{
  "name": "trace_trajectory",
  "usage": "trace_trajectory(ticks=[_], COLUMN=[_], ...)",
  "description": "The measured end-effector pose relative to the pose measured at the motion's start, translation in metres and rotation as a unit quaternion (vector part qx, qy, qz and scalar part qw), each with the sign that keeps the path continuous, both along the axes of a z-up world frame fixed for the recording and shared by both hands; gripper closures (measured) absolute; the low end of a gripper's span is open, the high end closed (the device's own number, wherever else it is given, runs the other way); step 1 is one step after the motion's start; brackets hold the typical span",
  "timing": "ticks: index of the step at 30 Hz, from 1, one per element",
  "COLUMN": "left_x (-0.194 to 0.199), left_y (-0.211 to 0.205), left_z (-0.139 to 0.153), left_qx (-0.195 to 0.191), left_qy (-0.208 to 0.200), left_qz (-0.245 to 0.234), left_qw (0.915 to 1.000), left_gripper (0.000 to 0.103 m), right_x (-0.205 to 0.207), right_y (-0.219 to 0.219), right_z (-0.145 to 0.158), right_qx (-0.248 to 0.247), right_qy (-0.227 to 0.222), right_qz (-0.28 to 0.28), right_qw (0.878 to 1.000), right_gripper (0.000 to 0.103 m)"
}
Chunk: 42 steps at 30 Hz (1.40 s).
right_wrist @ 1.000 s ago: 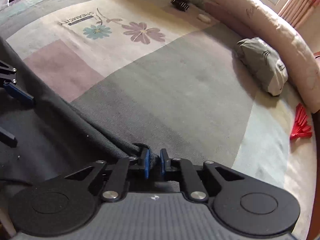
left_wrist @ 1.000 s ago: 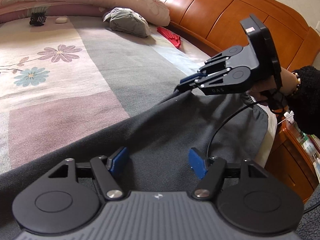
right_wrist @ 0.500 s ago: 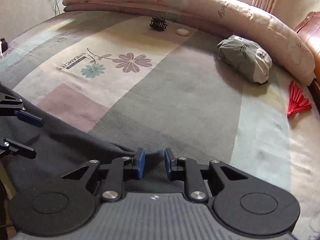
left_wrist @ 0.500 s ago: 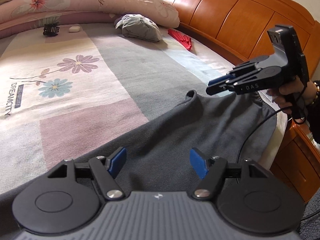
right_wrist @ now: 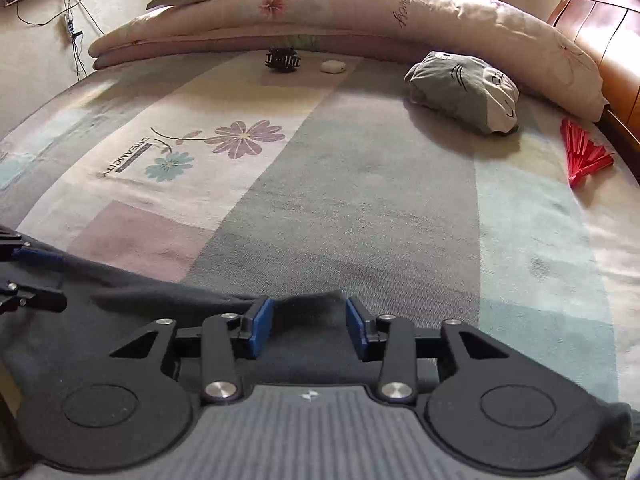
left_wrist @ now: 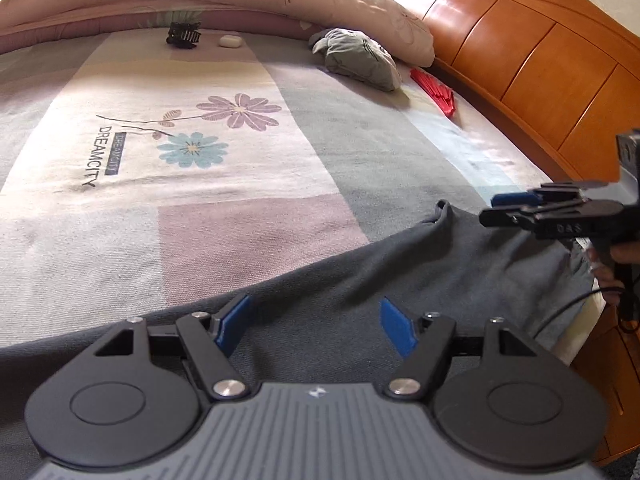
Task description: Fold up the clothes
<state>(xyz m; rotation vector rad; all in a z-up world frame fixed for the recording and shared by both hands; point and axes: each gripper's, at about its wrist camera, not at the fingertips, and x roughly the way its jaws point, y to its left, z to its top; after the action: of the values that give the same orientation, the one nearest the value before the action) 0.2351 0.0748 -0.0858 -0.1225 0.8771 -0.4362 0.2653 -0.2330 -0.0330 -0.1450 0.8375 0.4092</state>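
Dark garment (left_wrist: pixel 400 280) spread on bed (left_wrist: pixel 240 208), left gripper (left_wrist: pixel 316 324) wide open above it, empty, right gripper (right_wrist: pixel 308 326) just opening, fabric corner between fingers (right_wrist: pixel 262 326), seemingly unpinched, hand (left_wrist: pixel 608 264) seen only from left wrist view.

"DREAMCITY" runs beside the printed flowers on the pastel patchwork bedsheet (left_wrist: pixel 132 208) — and "DAS" marks the right claw (left_wrist: pixel 516 206) at three o'clock.
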Motion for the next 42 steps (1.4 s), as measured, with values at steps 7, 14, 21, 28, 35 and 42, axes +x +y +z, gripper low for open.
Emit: trace_trajectory(ticks=[7,14,21,28,35,42], left_x=[0.001,0.001,0.009,0.038,0.048,0.052], left_y=[-0.001,-0.022,-0.117,-0.163,-0.175,-0.172], left_z=[-0.028,0.002,-0.002,-0.033,-0.033,-0.032], left_qx=[0.031,0.023,-0.036,-0.015,0.024,0.016], left_qy=[0.009,0.004,0.008,-0.007,-0.024,-0.013], left_qz=[0.013,0.005,-0.116,-0.096,-0.08,-0.074], left_qw=[0.9994,0.9997,0.9926,0.9953,0.9962,0.997], left_gripper=[0.03,0.032,0.031,0.034,0.036,0.035], right_x=[-0.07,-0.107,-0.114,-0.11,-0.142,-0.105], right_y=[-0.015,-0.063,-0.09,-0.128,-0.145,-0.106], right_z=[-0.043,-0.028,-0.04,-0.052,-0.057,-0.045], right_qx=[-0.041,0.02,0.013,-0.042,-0.024,-0.019], right_qy=[0.025,-0.008,-0.033,-0.078,-0.065,-0.111], right_qz=[-0.025,-0.104,-0.186,-0.239,-0.257,-0.201], right_qw=[0.999,0.994,0.982,0.967,0.964,0.973], right_gripper=[0.037,0.028,0.025,0.016,0.015,0.011])
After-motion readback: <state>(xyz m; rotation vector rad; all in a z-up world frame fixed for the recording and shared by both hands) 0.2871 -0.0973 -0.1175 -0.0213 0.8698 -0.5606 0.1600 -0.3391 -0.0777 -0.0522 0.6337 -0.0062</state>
